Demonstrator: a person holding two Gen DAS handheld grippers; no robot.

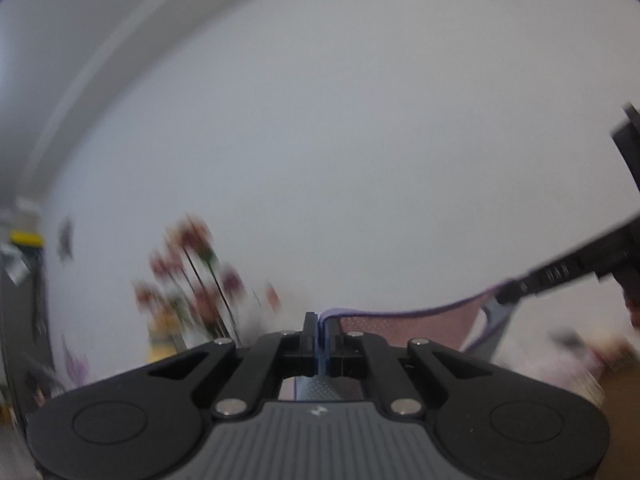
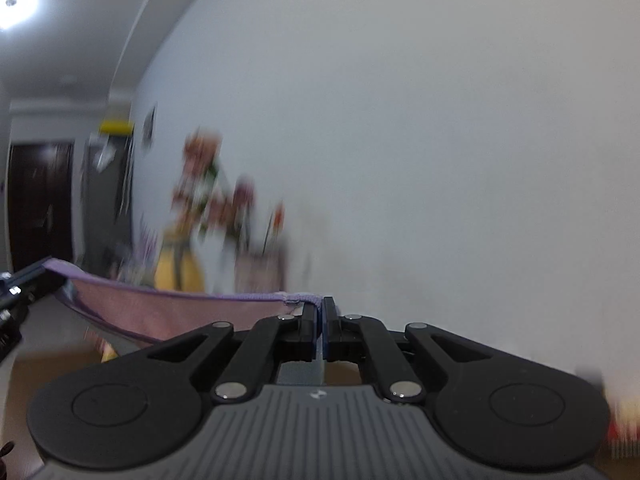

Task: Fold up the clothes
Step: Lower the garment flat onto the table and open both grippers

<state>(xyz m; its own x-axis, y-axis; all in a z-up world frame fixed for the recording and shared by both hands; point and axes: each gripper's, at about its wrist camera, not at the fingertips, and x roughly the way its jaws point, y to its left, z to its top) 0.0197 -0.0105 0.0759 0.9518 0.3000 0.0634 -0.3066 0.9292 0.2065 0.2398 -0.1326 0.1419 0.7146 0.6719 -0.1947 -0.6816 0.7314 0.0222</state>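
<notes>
A pink garment with a purple hem [image 1: 404,326] hangs stretched in the air between my two grippers. My left gripper [image 1: 320,324] is shut on one end of the hem. My right gripper [image 2: 320,308] is shut on the other end of the hem [image 2: 200,308]. In the left wrist view the right gripper [image 1: 516,292] reaches in from the right edge, pinching the cloth. In the right wrist view the left gripper's body [image 2: 12,292] shows at the left edge. Both grippers are raised and point at a white wall. The garment's lower part is hidden below the grippers.
A blurred vase of red and orange flowers [image 2: 212,188] stands by the wall, also in the left wrist view [image 1: 192,276]. A dark door [image 2: 40,204] and a grey cabinet with a yellow item on top [image 2: 116,126] are at the far left.
</notes>
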